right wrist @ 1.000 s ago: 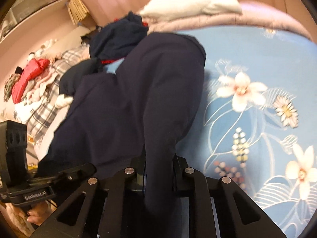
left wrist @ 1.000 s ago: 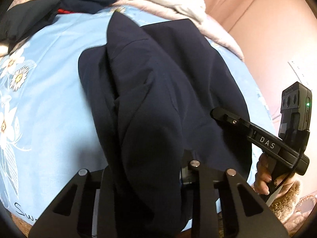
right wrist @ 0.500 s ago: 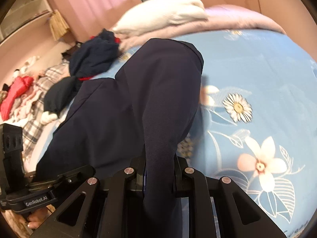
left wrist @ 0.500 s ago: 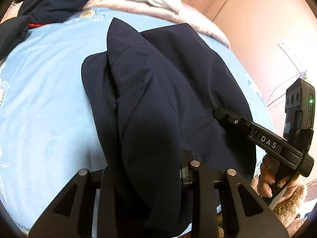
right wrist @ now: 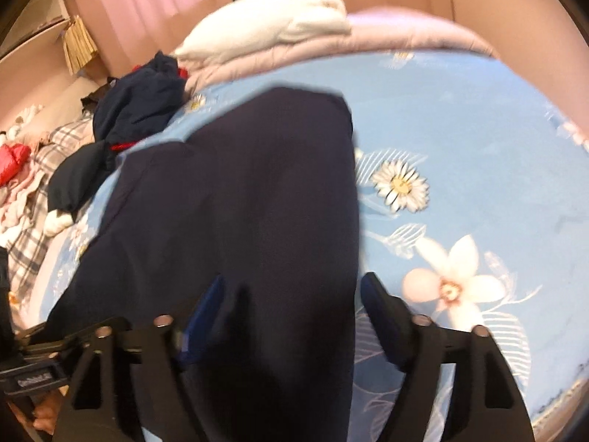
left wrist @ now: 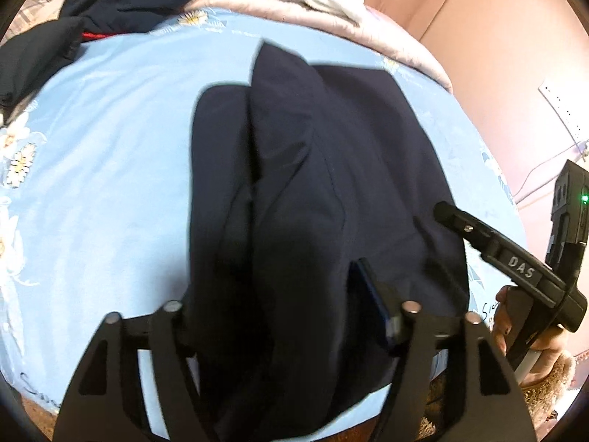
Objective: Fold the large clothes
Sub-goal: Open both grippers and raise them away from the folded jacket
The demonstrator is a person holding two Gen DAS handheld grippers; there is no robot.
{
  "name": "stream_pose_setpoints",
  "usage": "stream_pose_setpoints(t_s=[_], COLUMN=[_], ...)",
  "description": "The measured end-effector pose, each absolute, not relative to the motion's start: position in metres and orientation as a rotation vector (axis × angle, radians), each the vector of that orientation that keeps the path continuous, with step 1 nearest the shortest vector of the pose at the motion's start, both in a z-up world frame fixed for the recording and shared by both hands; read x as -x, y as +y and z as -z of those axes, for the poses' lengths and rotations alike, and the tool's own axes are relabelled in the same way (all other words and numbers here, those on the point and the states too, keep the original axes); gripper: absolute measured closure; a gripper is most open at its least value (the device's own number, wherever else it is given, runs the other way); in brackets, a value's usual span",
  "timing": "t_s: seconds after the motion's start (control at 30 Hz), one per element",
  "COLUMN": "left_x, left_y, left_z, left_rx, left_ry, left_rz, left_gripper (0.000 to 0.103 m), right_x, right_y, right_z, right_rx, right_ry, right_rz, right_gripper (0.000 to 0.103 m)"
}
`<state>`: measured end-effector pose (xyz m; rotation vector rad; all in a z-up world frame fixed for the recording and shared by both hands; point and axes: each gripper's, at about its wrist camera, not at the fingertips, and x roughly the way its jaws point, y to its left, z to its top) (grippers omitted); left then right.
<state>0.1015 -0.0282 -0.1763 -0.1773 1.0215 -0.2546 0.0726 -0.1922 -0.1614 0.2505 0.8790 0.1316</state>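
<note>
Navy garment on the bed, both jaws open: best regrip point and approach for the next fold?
Near hem of the navy garment, one corner per gripper, coming from the bed's near edge. It lies flat lengthwise on the blue sheet, and that hem hangs over the edge, so the jaws can straddle it.

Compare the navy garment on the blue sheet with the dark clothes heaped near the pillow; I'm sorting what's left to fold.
The navy garment lies spread flat mid-sheet, its layers folded over; the dark heap sits bunched at the sheet's far edge. The garment lies between both grippers' open jaws; nothing touches the heap. The heap shows a red trim; the garment shows none. Both are dark navy.
</note>
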Motion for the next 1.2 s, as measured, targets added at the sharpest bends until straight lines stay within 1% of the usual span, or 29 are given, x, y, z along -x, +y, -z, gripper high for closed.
stream_pose_setpoints(t_s=[0.03,0.07,0.1,0.17,0.2,0.27,0.37,0.53,0.77,1.2], left_x=[-0.099,-0.095,-0.087,-0.083,-0.078,-0.072,-0.060,-0.041,-0.037,-0.029], left_y=[-0.026,-0.023,-0.022,-0.016,-0.014,-0.012,-0.008,0.001,0.006,0.009], left_z=[0.172,0.166,0.159,0.143,0.132,0.117,0.093,0.078,0.079,0.080], left_rx=[0.177,0.178,0.181,0.177,0.167,0.150,0.135,0.128,0.098,0.100], left_ry=[1.011,0.997,0.974,0.922,0.884,0.834,0.766,0.709,0.700,0.702], left_rz=[0.251,0.251,0.252,0.245,0.239,0.236,0.237,0.230,0.195,0.214], left_gripper=[0.028,0.023,0.015,0.008,0.005,0.000,0.000,0.000,0.000,0.000], right_x=[-0.069,-0.066,-0.063,-0.057,-0.052,-0.043,-0.035,-0.018,-0.005,-0.002], right_y=[-0.193,-0.193,-0.193,-0.191,-0.190,-0.189,-0.189,-0.185,-0.176,-0.159], right_z=[0.154,0.147,0.143,0.129,0.121,0.106,0.090,0.074,0.067,0.071], right_rx=[-0.248,-0.246,-0.239,-0.211,-0.193,-0.168,-0.159,-0.152,-0.130,-0.102], right_ry=[0.867,0.851,0.836,0.803,0.783,0.739,0.692,0.638,0.607,0.631], right_rz=[-0.120,-0.115,-0.112,-0.105,-0.098,-0.086,-0.091,-0.113,-0.130,-0.132], right_gripper=[0.016,0.014,0.012,0.007,0.002,0.001,0.001,0.001,0.001,0.001])
